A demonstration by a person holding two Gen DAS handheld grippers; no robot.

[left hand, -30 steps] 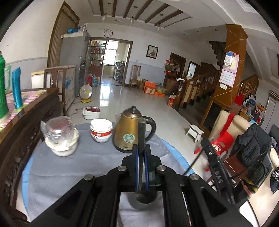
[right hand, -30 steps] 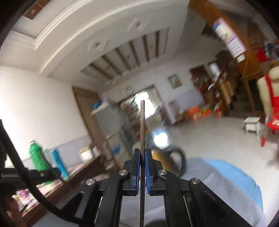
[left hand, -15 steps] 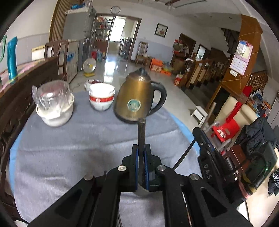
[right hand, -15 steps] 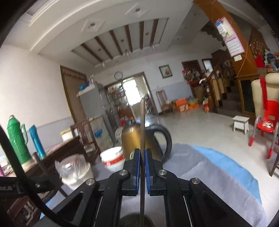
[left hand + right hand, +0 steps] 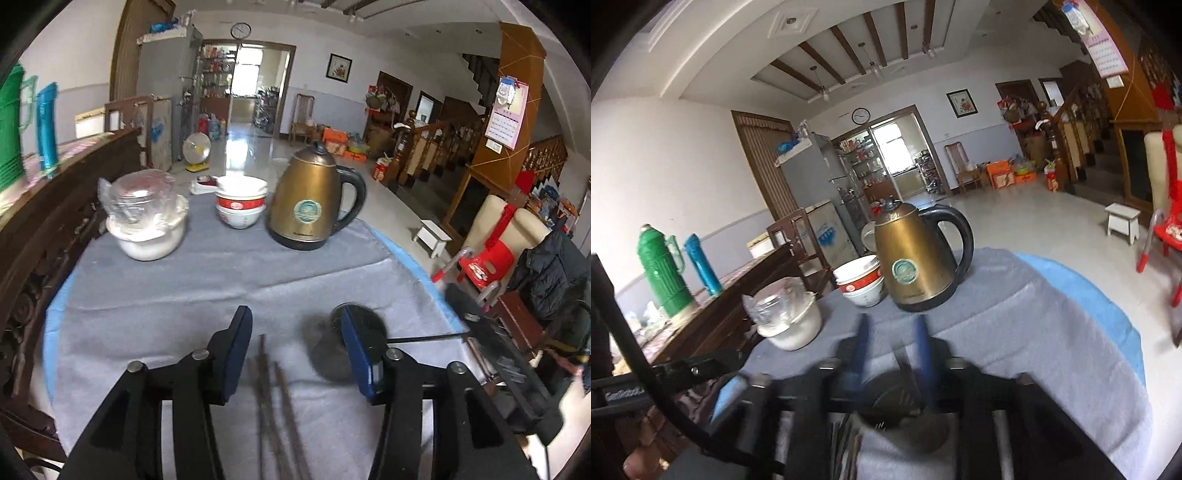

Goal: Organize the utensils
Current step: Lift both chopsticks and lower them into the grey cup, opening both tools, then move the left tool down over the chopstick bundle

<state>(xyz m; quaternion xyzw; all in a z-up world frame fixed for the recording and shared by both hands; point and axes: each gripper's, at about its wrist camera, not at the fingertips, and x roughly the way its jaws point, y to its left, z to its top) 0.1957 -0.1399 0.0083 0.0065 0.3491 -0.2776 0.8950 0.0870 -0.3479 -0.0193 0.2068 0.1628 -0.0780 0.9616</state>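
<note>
Left wrist: thin dark blurred chopsticks (image 5: pixel 275 398)

Left gripper (image 5: pixel 295 345) jaws are opening over the grey cloth (image 5: pixel 207 291); dark chopsticks (image 5: pixel 275 398) are lying loose between them. A dark round holder (image 5: pixel 334 354) is sitting at four o'clock; brass kettle (image 5: pixel 310 203) is standing at twelve.

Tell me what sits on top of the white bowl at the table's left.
A clear glass jar in crinkled plastic wrap rests in the white bowl. The wrap and jar hide whatever else the bowl holds.
</note>
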